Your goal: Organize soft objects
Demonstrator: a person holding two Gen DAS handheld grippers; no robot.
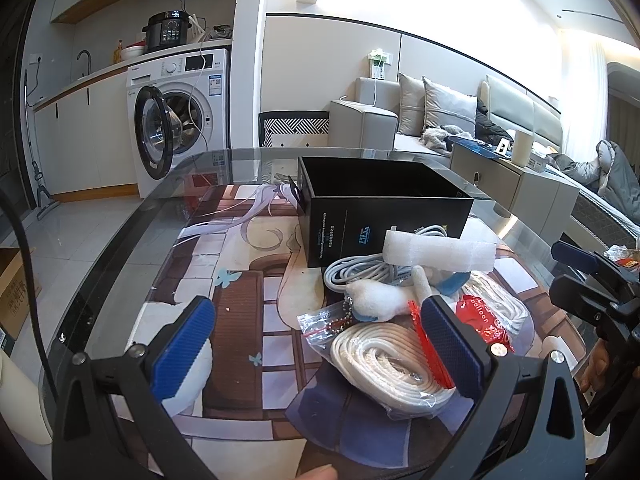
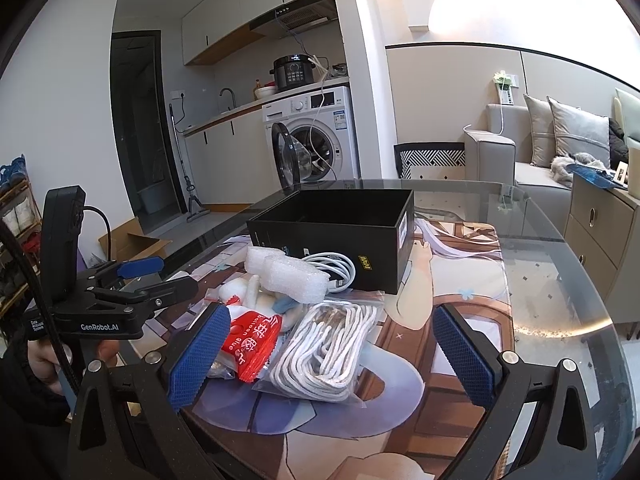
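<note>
Left wrist view: left gripper [image 1: 316,344] gapes wide over the bagged white rope [image 1: 384,360]; right gripper [image 2: 332,354] wide too, black box [image 2: 340,232] upper centre.

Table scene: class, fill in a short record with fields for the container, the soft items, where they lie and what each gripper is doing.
container: black box, open at the top, nothing visible inside
soft items: foam block, white cable, bagged rope, red packet, second bagged rope
position: all heaped on the table in front of the box
left gripper: open, holding nothing
right gripper: open, holding nothing
</note>
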